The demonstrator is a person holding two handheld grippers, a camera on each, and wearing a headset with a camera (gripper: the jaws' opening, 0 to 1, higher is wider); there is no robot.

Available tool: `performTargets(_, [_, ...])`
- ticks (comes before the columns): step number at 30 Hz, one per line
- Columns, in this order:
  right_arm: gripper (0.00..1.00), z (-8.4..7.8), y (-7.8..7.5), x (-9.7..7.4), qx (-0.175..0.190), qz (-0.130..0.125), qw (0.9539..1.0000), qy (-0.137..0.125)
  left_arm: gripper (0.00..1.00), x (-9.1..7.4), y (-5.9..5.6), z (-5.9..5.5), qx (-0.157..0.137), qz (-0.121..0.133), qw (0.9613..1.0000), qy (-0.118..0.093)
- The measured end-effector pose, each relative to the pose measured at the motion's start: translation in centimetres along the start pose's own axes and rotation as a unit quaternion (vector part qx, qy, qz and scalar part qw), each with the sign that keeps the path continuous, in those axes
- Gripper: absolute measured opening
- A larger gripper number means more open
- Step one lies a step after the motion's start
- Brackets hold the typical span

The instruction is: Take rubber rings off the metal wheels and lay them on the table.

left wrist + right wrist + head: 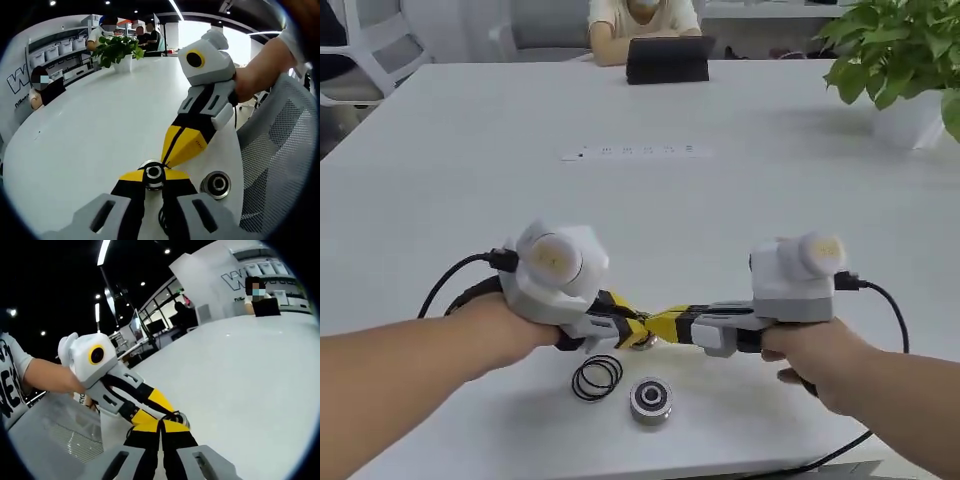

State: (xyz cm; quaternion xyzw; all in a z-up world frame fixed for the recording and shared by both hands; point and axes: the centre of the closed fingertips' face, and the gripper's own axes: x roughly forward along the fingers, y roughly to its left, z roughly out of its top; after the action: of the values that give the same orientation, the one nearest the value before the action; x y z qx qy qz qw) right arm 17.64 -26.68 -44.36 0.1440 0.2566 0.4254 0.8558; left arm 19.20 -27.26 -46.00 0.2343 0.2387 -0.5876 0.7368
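Note:
My left gripper (pixel 631 330) (pixel 153 178) is shut on a small metal wheel (pixel 642 341) (pixel 153 171) (pixel 181 418), held just above the white table (pixel 720 200). My right gripper (pixel 661 325) (pixel 161 425) comes in from the opposite side. Its yellow jaws are pressed together at the wheel's rim, where a thin black rubber ring (pixel 173 414) shows. In the left gripper view the right gripper (pixel 167 160) tapers to a point on the wheel's edge. Loose black rubber rings (pixel 597 377) lie on the table below, beside a second metal wheel (pixel 651 397) (pixel 218 184).
A white power strip (pixel 635 151) lies mid-table. A potted plant (pixel 900 60) stands at the far right. A person sits behind a dark tablet (pixel 667 60) at the far end. Black cables (pixel 445 285) trail from both grippers. A mesh chair (pixel 280 165) is near the table's edge.

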Motion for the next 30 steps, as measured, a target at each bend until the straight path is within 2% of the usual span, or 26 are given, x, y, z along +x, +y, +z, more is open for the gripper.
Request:
performTargets(4, [0.0, -0.3, 0.1, -0.2, 0.002, 0.002, 1.0, 0.002, 0.07, 0.0, 0.0, 0.0, -0.001, 0.001, 1.0, 0.003])
performTargets(10, [0.0, -0.5, -0.8, -0.3, -0.003, -0.022, 0.9997, 0.008, 0.07, 0.0, -0.1, 0.0, -0.012, 0.005, 0.9999, 0.004])
performTargets(18, [0.0, -0.4, -1.0, -0.2, -0.005, -0.029, 0.9995, 0.011, 0.09, -0.5, -0.3, 0.0, 0.009, 0.0, 0.9999, 0.014])
performTargets(23, [0.0, -0.3, -0.8, -0.1, -0.006, -0.027, 0.9995, 0.011, 0.11, -1.1, -0.4, 0.5, 0.005, -0.003, 1.0, 0.004])
performTargets(30, [0.0, 0.0, -0.4, -0.3, -0.001, -0.02, 0.9998, 0.007, 0.17, -2.5, -0.5, 1.6, -0.005, -0.005, 0.9997, -0.024])
